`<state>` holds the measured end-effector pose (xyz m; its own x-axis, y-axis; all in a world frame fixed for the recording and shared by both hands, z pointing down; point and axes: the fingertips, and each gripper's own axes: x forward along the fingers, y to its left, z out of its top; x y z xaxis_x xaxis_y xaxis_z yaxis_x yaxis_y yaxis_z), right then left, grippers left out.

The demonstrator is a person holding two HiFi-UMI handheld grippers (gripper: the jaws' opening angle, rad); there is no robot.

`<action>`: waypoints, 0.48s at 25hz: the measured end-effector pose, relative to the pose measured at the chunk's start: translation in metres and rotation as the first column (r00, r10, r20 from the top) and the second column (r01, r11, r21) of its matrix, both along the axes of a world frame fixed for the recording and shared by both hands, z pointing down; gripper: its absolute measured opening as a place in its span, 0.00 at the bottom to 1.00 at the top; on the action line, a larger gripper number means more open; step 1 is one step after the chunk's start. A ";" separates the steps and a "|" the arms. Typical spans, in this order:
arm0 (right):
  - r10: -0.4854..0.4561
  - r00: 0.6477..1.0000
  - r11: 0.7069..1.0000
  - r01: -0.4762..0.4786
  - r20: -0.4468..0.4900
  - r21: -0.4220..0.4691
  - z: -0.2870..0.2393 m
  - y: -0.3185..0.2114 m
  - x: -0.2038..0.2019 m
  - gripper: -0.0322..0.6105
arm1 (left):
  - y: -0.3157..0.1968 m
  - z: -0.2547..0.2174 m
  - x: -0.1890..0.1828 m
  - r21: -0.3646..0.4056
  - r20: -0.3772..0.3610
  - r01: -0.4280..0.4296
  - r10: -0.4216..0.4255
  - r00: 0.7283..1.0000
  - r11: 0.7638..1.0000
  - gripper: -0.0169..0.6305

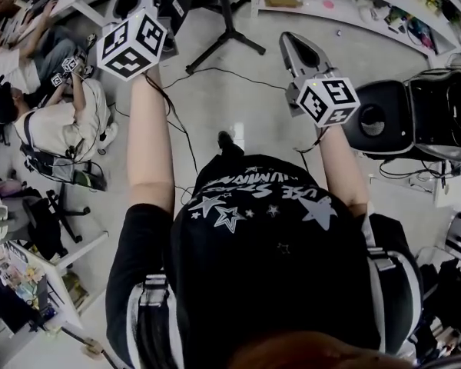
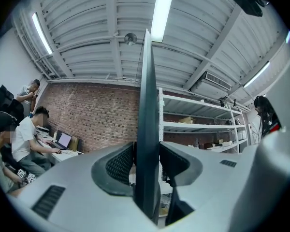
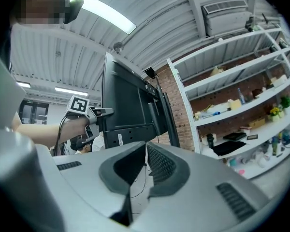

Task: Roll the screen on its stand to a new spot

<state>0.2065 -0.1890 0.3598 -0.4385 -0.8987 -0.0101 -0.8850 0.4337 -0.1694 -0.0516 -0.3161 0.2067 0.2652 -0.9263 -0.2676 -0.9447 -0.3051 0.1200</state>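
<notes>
Our left hand-held gripper [image 2: 147, 161] clamps the screen [image 2: 147, 105] by its side edge, with the panel edge-on between the pads. We judge this grip suited to steering the roll. The screen stands upright on its stand [image 3: 171, 124], ahead of us. Our right hand-held gripper [image 3: 145, 151] is closed and empty, short of the screen, free to brace it.

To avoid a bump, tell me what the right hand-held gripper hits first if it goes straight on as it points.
Most likely the dark back of the screen: the right hand-held gripper points toward its lower part, though depth is unclear.
</notes>
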 end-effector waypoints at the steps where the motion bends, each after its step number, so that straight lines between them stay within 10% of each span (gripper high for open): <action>1: -0.001 1.000 1.000 0.001 0.007 0.006 -0.001 0.003 0.002 0.06 | 0.001 0.002 0.000 -0.007 0.010 0.008 -0.008 1.000 1.000 0.31; 12: -0.069 0.996 0.998 0.069 0.049 -0.002 0.009 0.040 0.002 0.06 | 0.076 0.033 -0.014 -0.042 0.045 0.088 -0.086 0.995 0.995 0.31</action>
